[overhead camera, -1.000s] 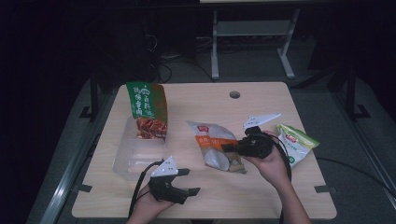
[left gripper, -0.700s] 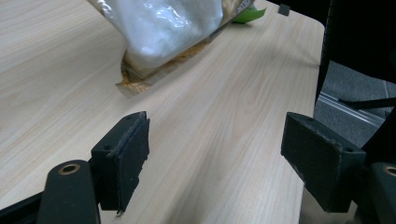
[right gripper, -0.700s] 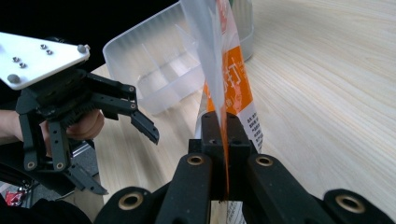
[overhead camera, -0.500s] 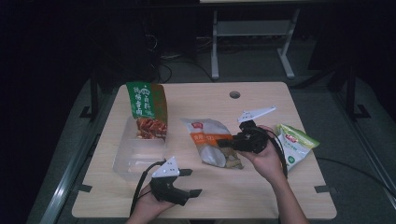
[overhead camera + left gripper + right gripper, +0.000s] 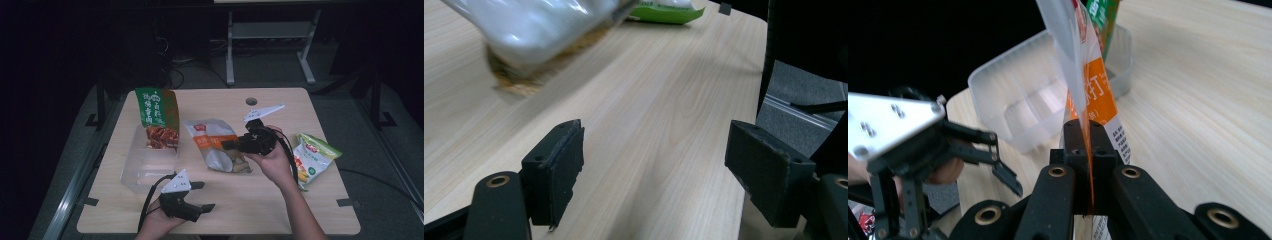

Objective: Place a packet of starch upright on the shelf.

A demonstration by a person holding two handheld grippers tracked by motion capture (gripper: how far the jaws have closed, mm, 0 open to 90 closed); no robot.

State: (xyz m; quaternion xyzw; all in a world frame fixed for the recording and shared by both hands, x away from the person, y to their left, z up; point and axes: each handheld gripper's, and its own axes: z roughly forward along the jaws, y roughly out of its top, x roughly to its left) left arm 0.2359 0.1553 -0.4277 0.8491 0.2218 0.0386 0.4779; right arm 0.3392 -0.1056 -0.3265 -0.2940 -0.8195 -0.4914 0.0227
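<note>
A pale wooden table (image 5: pixel 300 200) stands in a dark room with a metal stand (image 5: pixel 270 35) behind it. On it sit a clear plastic tray (image 5: pixel 145 165) holding an upright green packet (image 5: pixel 156 111), and a green snack bag (image 5: pixel 314 157) at the right edge. The right tongs (image 5: pixel 229 145) are clenched on the edge of the orange-and-white snack bag (image 5: pixel 215 145) near the table's middle, just beside the tray, while the left tongs (image 5: pixel 201 195) rest released near the front edge, gripping nothing.

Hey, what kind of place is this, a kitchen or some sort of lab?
Probably a lab or recording room, not a kitchen: a plain wooden table with a cable hole, a dark room with cables on the floor behind it, and a white metal stand. Snack bags look like props.
</note>
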